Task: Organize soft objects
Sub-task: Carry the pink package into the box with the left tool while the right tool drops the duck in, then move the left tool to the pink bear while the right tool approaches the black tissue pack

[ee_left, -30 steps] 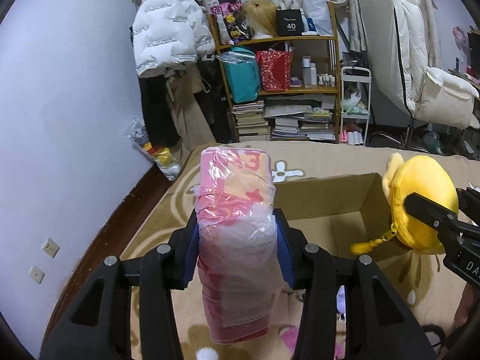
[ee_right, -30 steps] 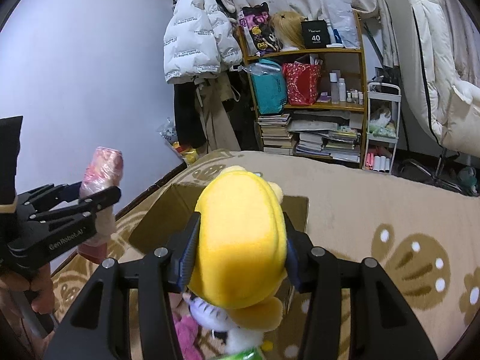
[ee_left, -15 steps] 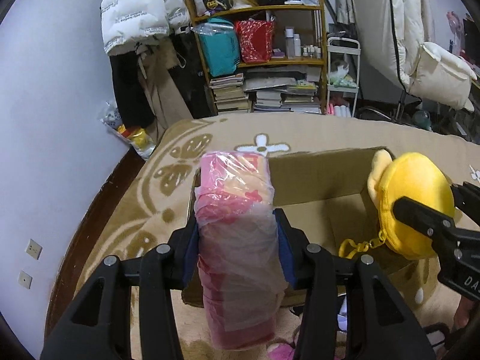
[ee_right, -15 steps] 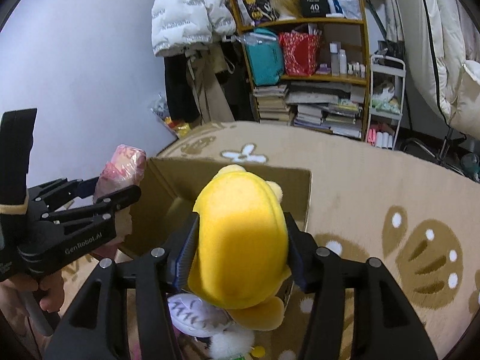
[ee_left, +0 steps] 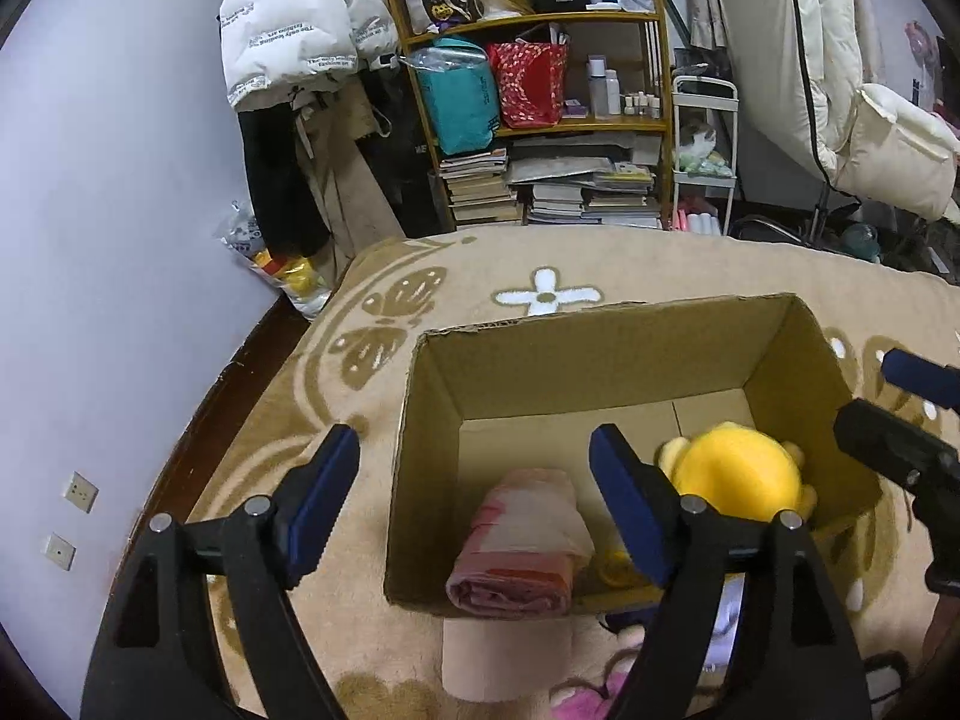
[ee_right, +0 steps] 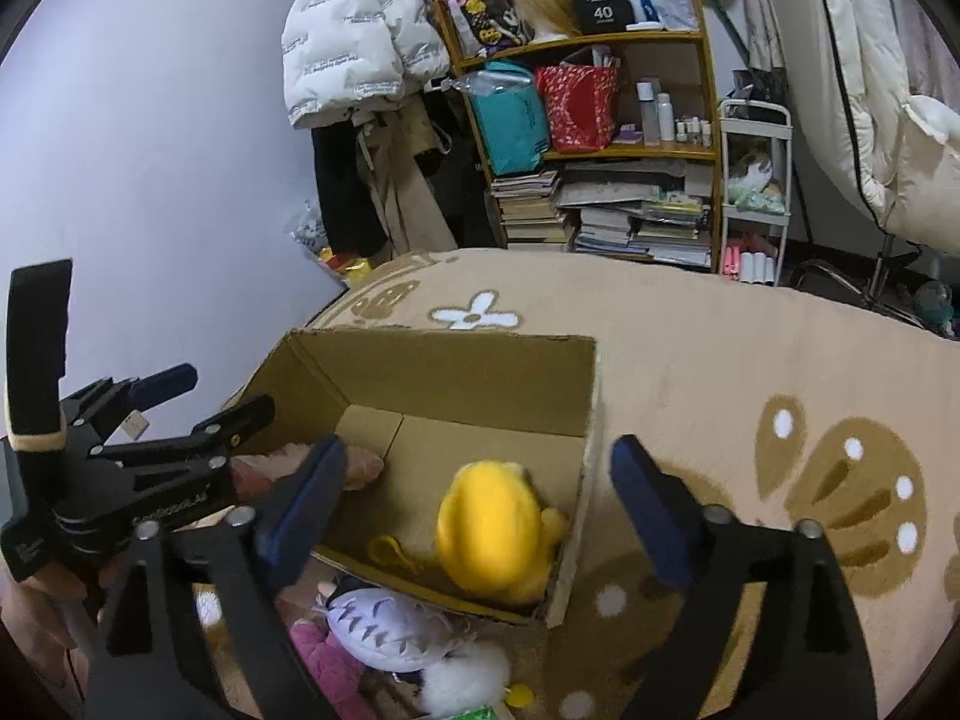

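Pink roll [ee_left: 519,546] and yellow plush [ee_left: 735,474] lie inside cardboard box [ee_left: 576,348].

Below and ahead of the left gripper [ee_left: 474,492] stands the cardboard box [ee_left: 606,354] on the rug [ee_left: 690,264] — inside it the wrapped bundle [ee_left: 522,546] lies between that gripper's fingers, the plush toy [ee_left: 735,477] just right of it, beneath the right gripper [ee_right: 474,501]. Behind the box, well apart — a shelf [ee_left: 540,120].
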The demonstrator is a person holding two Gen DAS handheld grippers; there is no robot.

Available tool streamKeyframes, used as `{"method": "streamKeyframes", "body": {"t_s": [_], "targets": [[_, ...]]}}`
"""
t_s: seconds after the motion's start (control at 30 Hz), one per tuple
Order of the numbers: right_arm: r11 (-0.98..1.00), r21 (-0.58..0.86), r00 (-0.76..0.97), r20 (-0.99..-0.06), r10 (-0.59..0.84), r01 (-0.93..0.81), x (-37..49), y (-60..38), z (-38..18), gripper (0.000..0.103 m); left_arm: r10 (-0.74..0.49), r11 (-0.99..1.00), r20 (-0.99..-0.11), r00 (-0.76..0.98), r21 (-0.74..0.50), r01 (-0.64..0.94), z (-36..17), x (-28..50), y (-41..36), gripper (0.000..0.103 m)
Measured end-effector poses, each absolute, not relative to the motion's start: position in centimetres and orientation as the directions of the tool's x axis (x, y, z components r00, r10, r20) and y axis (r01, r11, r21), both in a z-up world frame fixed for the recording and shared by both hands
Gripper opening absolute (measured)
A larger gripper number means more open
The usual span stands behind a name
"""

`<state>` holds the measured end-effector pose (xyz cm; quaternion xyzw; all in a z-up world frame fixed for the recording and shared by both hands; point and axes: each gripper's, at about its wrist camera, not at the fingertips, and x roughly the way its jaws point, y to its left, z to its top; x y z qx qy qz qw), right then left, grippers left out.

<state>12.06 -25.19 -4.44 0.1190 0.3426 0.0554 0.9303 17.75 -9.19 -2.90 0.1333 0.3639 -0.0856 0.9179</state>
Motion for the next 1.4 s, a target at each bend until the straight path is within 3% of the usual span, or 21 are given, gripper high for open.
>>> {"method": "streamKeyframes", "body": {"t_s": [0.43, 0.7, 1.4], "targets": [[0.968, 0.250, 0.743, -0.643, 0.185, -0.025, 8.4, -25.1, -3.9, 0.099, -0.036, 0.961, -0.667, 0.744, 0.181, 0.208, -0.8, 13.5, -6.7, 0.098], [0.968, 0.250, 0.731, -0.657, 0.187, -0.023, 5.4, -25.2, -3.7, 0.099, -0.023, 0.964, -0.676, 0.736, 0.181, 0.196, -0.8, 10.4, -6.0, 0.100], [0.974, 0.227, 0.590, -0.785, 0.190, -0.013, -0.2, -24.7, -7.0, 0.099, -0.041, 0.975, -0.814, 0.580, 0.094, 0.200, -3.6, 4.8, -4.8, 0.101]]}}
